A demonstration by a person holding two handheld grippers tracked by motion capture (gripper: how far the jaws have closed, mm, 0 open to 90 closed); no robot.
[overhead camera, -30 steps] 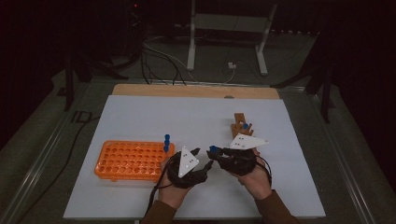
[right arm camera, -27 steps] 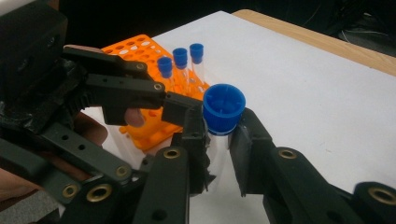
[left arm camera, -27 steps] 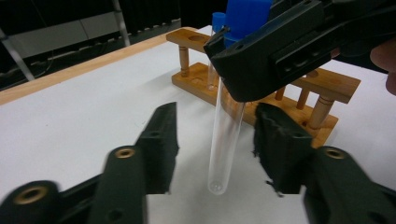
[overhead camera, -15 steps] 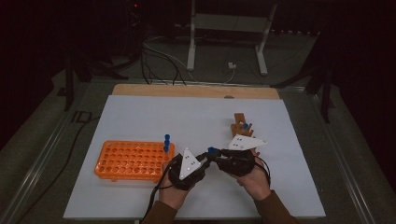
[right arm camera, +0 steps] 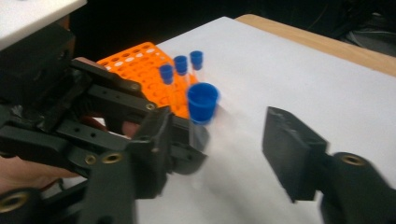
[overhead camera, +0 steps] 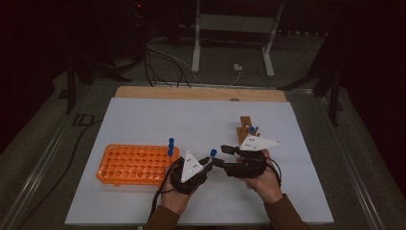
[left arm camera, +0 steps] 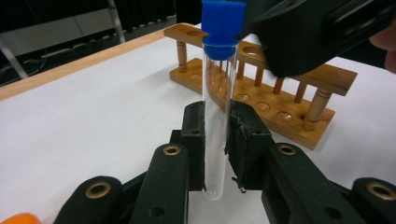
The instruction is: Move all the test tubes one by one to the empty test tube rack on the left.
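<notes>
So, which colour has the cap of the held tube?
Blue; the cap of the tube shows best in the left gripper view.

An orange rack [overhead camera: 136,164] with two capped tubes [overhead camera: 171,146] sits left, a wooden rack [overhead camera: 245,125] right.

Both forearms enter from the near table edge, hands close together. Left gripper [overhead camera: 207,162] points right, toward the other hand, jaws clamped on an upright tube [left arm camera: 216,116], pads pressing its glass on both sides. Right gripper [overhead camera: 225,155] faces it, just beside; its jaws have just been opening and stand apart, pads off the tube
</notes>
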